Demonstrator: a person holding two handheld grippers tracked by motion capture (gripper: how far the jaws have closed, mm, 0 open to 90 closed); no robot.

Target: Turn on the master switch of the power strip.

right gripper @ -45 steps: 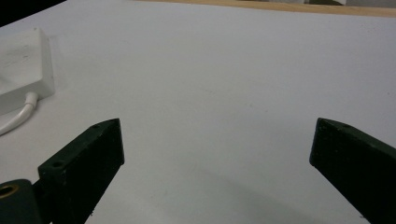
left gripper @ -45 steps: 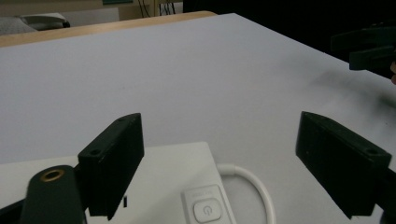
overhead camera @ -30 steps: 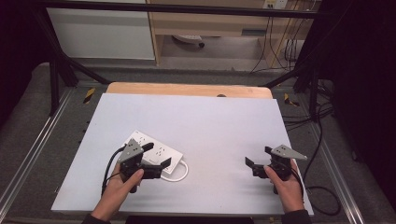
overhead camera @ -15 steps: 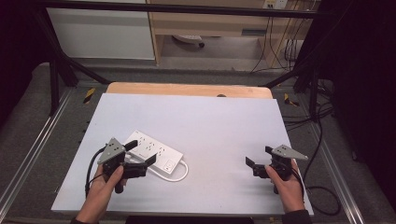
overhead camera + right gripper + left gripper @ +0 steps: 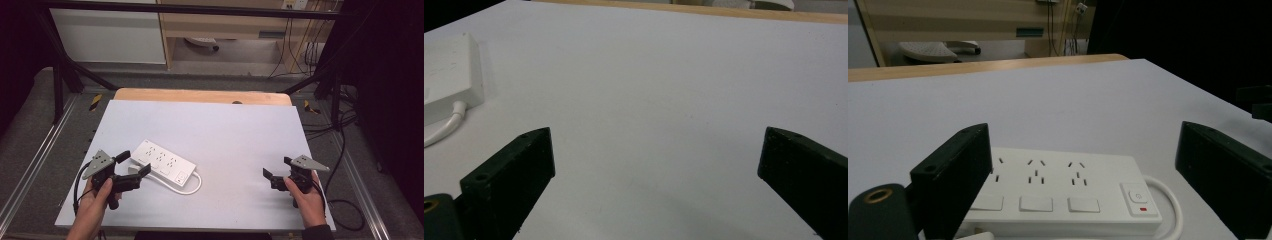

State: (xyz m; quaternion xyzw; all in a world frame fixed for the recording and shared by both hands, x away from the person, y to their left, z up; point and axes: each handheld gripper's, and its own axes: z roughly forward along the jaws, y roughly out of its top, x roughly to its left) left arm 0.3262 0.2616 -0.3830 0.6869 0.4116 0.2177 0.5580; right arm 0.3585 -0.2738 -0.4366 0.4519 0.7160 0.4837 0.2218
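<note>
On the near-left part of the white table, the left tool sits low with its jaws spread wide, lined up on the near end of the white power strip, and in the left gripper view that power strip lies right between the two black jaws, sockets and rocker switches facing up, nothing clamped yet. So we're in the approach step, I'd say: the tool is framing the strip, not holding it. Its white cord loops out from the switch end and curls back along the near side. Over at the near right, the right tool hangs just above bare table, jaws also wide apart and empty, well apart from the strip; its own view catches just a corner of the strip at far left. Next move, by my reading: ease the left tool forward and down so both jaws straddle the strip's body, then close squarely, keeping clear of the cord. Against half a second ago, the left hand has slid a touch further left and back toward the person, while the right tool and the strip sit where they were.
</note>
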